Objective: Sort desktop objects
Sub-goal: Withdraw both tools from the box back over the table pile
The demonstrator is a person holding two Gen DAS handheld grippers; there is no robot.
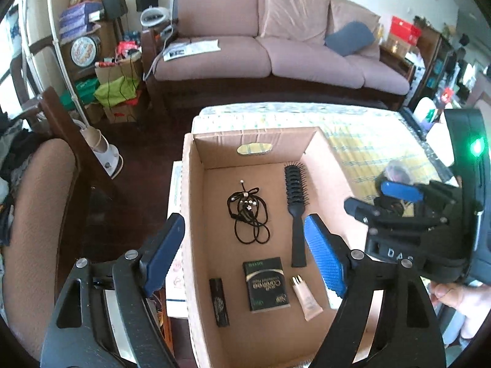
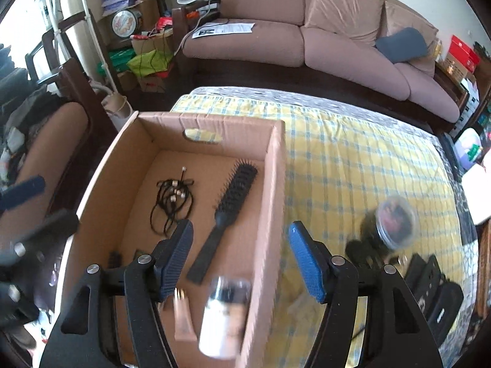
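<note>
A cardboard box (image 1: 191, 214) (image 2: 276, 184) stands on a yellow checked cloth. It holds a black hairbrush (image 1: 296, 208) (image 2: 227, 214), a tangle of black cord (image 1: 247, 214) (image 2: 172, 202), a black packet (image 1: 266, 283), a black tube (image 1: 219, 302) and a beige tube (image 1: 308, 299) (image 2: 184, 319). My left gripper (image 1: 245, 257) hovers open over the box, empty. My right gripper (image 2: 241, 260) is open above the box's right wall (image 2: 270, 202). A blurred white bottle (image 2: 222, 319) sits below the right gripper, free of its fingers.
On the cloth (image 2: 353, 159) right of the box lie a round clear-lidded jar (image 2: 394, 222) and black cases (image 2: 435, 294). A pink sofa (image 1: 276, 36) stands behind the table. A chair (image 1: 36, 214) is at the left.
</note>
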